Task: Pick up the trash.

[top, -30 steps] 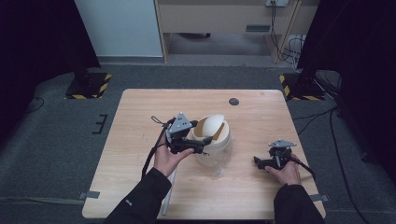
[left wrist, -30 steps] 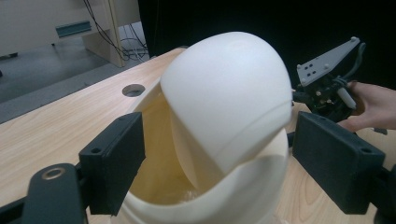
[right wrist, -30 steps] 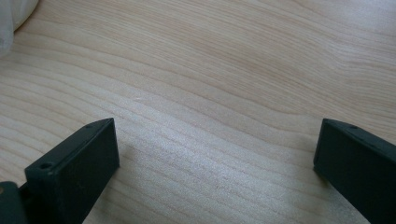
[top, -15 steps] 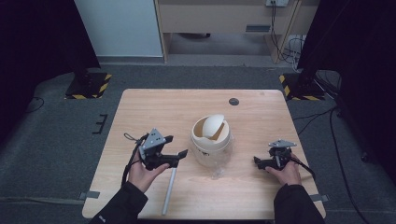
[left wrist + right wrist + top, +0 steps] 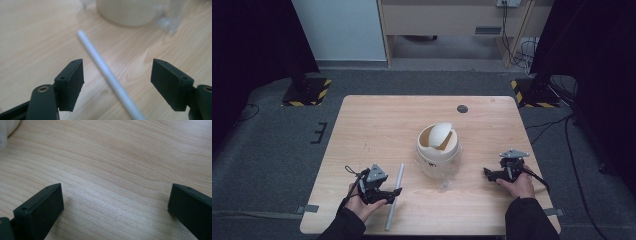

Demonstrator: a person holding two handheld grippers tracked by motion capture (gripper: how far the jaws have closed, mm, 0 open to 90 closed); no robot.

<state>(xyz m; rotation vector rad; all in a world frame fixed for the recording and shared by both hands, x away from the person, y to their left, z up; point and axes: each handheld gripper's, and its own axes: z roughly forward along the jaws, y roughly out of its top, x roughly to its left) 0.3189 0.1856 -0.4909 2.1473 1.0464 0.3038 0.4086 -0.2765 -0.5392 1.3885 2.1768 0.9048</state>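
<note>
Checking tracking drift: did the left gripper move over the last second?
Yes. The left gripper pulled back from the small bin toward the table's near-left edge, now beside the white rod, jaws open.

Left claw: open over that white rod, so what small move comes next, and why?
Probably lower and close it. The left claw is open, jaws on either side of the white rod lying flat on the table, not yet gripped.

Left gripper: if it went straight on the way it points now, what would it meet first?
Probably the white rod, lying on the table between the open jaws of the left gripper. The cream bin stands farther along; depth is unclear.
</note>
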